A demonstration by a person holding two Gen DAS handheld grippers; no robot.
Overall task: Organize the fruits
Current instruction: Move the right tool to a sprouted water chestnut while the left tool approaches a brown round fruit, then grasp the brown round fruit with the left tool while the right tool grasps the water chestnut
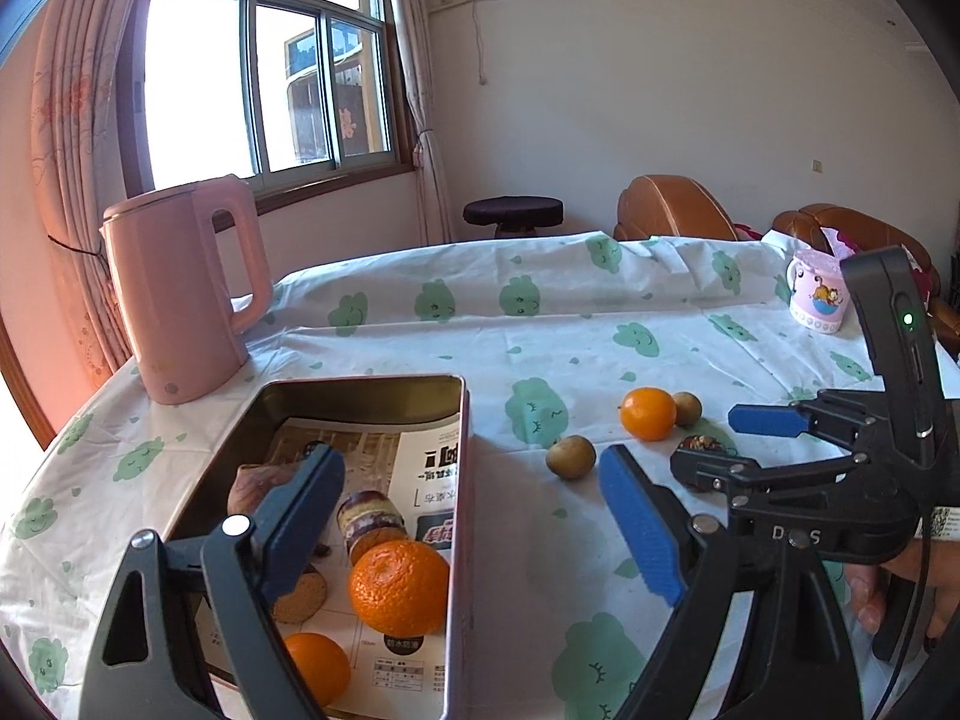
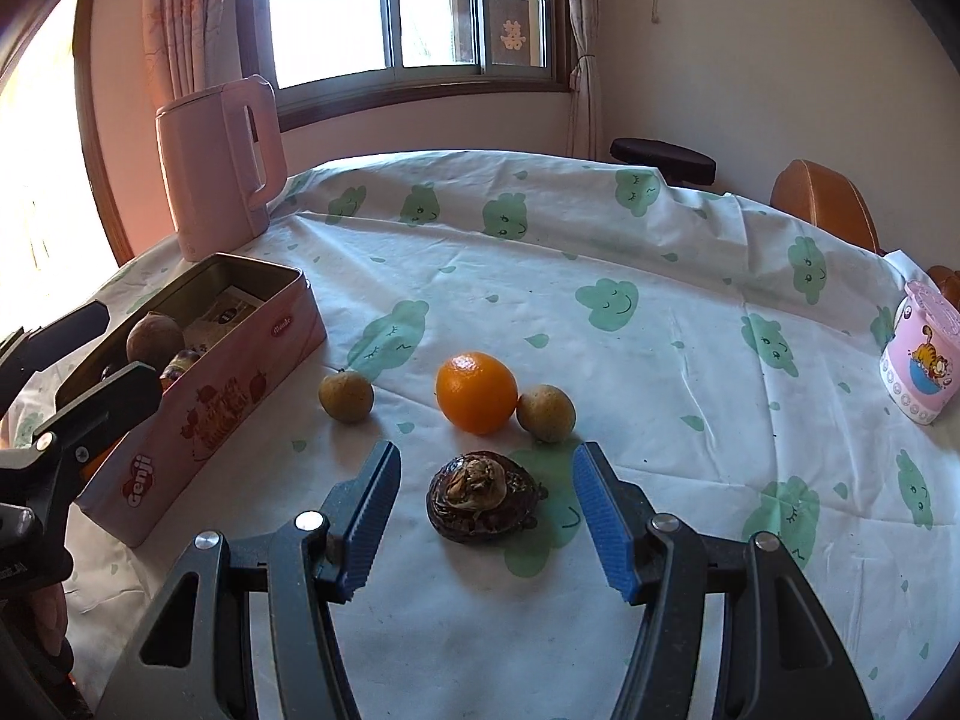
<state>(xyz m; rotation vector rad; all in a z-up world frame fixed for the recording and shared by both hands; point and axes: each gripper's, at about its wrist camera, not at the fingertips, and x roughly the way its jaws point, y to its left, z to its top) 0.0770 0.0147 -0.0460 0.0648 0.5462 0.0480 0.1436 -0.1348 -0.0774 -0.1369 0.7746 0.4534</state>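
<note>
My right tool (image 2: pixel 483 516) hangs spread around the dark, knobbly round fruit (image 2: pixel 483 501) before the orange mandarin (image 2: pixel 477 391); light, firm, bumpy, so I'd pinch its flanks.

left wrist: over tin (image 1: pixel 462 480) | right wrist: near tabletop | shared: orange (image 2: pixel 477 393)

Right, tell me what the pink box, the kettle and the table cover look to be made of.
Pink box: likely tin, with printed pink outside and a shiny gold-toned metal inside. Kettle: seemingly matte pink plastic, smooth and without glare, though it could be coated metal. Table cover: thin white sheet with green prints, sharply creased and faintly glossy, probably plastic film rather than cloth.
</note>
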